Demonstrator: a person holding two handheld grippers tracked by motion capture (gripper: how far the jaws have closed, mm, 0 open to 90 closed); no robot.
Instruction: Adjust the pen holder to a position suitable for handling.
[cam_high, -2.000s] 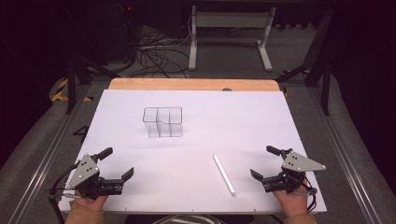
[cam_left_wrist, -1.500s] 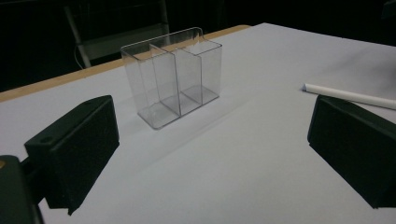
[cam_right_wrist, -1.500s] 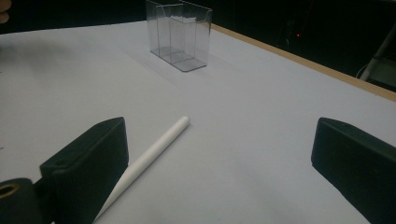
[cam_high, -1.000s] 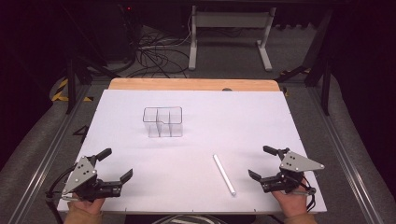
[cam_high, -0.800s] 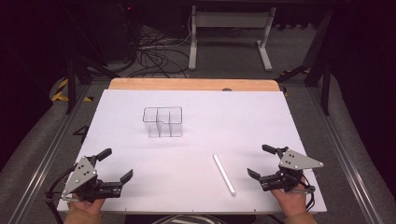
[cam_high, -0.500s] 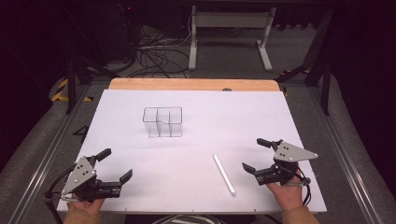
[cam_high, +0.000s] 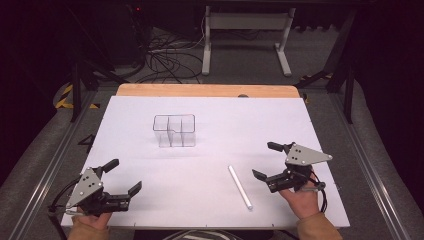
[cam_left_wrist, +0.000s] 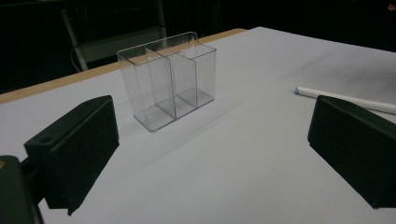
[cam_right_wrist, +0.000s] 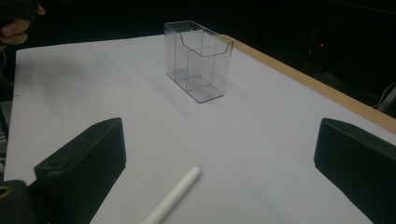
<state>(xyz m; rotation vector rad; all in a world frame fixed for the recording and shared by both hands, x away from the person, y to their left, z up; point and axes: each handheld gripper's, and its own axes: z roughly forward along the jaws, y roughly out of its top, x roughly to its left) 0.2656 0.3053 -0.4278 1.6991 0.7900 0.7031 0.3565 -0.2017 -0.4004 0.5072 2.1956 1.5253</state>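
A clear plastic holder with compartments (cam_high: 174, 131) (cam_left_wrist: 169, 86) (cam_right_wrist: 198, 60) stands upright and empty on the white table (cam_high: 220, 115), left of centre. A white tube (cam_high: 240, 186) (cam_right_wrist: 173, 196) (cam_left_wrist: 346, 99) lies flat at the front, right of centre. My right gripper (cam_high: 267, 161) is open just right of the tube, jaws wide apart and pointing left; in the right gripper view the tube's end lies between them. My left gripper (cam_high: 124, 176) is open at the front left corner, nothing between its jaws, aimed toward the holder.
A wooden strip (cam_high: 205, 90) runs along the table's far edge. Beyond it are a stand's metal legs (cam_high: 245, 35) and loose cables (cam_high: 165, 55) on the floor. Metal rails (cam_high: 50, 165) flank the table on both sides.
My right gripper has moved left and a little forward, toward the white tube. The left gripper, the tube and the holder have stayed put.
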